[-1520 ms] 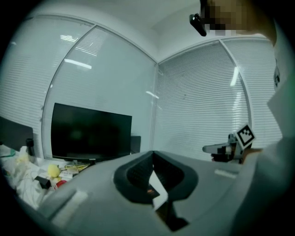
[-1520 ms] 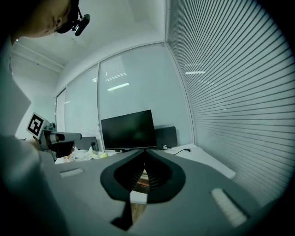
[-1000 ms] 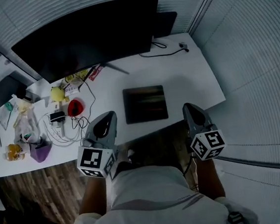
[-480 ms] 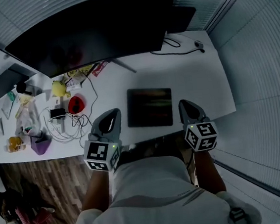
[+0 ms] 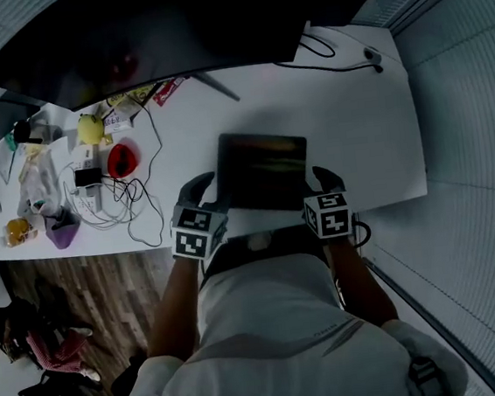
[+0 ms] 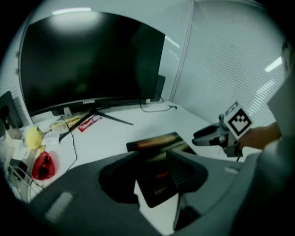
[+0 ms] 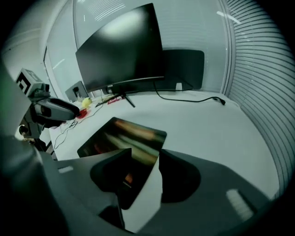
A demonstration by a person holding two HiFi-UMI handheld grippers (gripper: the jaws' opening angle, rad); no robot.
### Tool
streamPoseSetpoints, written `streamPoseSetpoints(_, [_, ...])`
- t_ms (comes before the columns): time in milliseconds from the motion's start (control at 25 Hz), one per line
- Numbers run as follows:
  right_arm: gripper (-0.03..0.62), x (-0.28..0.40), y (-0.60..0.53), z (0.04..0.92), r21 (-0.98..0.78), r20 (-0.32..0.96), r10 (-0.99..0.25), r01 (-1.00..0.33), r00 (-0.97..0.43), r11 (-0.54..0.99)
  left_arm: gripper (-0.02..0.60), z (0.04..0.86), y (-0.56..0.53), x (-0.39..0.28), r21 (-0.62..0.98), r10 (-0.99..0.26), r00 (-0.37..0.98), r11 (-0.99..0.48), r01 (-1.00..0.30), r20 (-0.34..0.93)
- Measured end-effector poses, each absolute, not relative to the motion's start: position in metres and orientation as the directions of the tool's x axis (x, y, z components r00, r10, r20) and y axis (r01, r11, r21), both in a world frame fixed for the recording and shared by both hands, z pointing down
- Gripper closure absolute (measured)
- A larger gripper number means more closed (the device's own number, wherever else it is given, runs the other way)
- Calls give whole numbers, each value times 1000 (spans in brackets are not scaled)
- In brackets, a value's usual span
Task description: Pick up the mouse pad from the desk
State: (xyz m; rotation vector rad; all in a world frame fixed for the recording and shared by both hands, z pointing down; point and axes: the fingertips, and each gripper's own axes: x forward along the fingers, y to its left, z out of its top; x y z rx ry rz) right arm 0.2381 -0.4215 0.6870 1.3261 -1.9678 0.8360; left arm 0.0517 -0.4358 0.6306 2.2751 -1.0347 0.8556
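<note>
Two grippers flank the mouse pad (image 5: pixel 262 169), which lies flat on the white surface (image 5: pixel 358 124) in front of the monitor (image 5: pixel 150 27), its near edge close to the surface's near edge. The left gripper (image 5: pixel 204 185) sits at the pad's near-left corner and the right gripper (image 5: pixel 323 176) at its near-right corner. Both sets of jaws have just been opening and now stand spread. Each gripper view shows a corner of the pad in the gap, with nothing pinched yet.

The pad looks thin and flush with the surface, so a jaw may skate over the top and shove it toward the far side instead of getting under the edge. If only one side bites, the pad could droop and slip free. A tangle of cables (image 5: pixel 130 205) lies just left of the left gripper and could snag it.
</note>
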Motion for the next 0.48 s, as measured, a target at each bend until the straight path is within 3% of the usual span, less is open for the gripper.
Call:
streamPoseSetpoints(240, [343,221,-401,736,-160,848,-434,-927,-305,339,352,713,-424,42,141,-355,395,-566,-812,847])
streamPoseSetpoints(480, [354,215,-397,740,-139,863,-421,-934,-278,330,339,752,-408,35,125,-294,343,-568,-814,892])
